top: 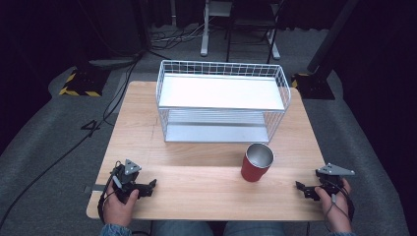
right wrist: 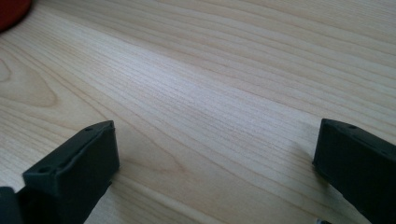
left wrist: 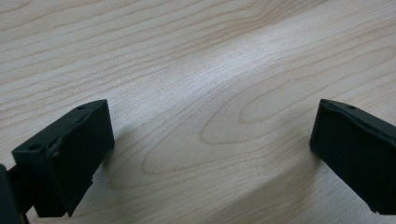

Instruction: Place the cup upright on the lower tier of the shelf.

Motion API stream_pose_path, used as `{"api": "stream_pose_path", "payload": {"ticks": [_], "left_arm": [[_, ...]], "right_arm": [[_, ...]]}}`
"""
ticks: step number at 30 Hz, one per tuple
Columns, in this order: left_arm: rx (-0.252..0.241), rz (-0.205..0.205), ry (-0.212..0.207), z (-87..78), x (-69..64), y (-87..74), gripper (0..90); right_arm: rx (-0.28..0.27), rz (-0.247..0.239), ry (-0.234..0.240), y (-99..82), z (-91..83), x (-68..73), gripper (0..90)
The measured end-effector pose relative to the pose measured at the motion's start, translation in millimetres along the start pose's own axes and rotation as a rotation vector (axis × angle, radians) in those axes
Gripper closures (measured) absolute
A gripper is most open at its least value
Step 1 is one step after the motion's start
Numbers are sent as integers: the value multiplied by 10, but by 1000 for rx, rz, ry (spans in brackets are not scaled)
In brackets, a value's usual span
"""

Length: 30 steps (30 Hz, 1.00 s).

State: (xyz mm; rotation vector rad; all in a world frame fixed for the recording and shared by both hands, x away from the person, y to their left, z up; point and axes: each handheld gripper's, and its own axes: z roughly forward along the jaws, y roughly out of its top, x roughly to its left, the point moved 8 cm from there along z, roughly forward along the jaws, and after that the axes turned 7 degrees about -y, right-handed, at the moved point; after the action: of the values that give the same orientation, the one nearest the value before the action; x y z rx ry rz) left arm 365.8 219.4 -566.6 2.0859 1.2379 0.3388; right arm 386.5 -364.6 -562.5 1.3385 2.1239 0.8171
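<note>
L gripper [top: 150, 186] rests at the table's near-left corner, jaws spread wide w/ nothing between them but bare wood, pointing right toward the middle; R gripper [top: 301, 187] sits at the near-right edge, jaws also wide apart and empty, pointing left. Red cup [top: 256, 162] w/ a metal inside stands upright on the wooden table [top: 196, 184] between the two, nearer the R one but apart from both. Just behind the cup is a white wire basket rack [top: 222, 101] w/ two shelves.
</note>
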Motion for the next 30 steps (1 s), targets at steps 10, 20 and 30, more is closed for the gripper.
{"api": "stream_pose_path", "payload": {"ticks": [10, 20, 30], "left_arm": [[-5, -13, 4, 28, 0, 30, 1], [-5, -13, 4, 30, 2, 33, 1], [-5, -13, 8, 41, 9, 47, 1]], "right_arm": [[-1, 7, 1, 0, -6, 15, 7], [-55, 30, 70, 73, -115, 167, 169], [-207, 75, 194, 241, -345, 457, 161]]}}
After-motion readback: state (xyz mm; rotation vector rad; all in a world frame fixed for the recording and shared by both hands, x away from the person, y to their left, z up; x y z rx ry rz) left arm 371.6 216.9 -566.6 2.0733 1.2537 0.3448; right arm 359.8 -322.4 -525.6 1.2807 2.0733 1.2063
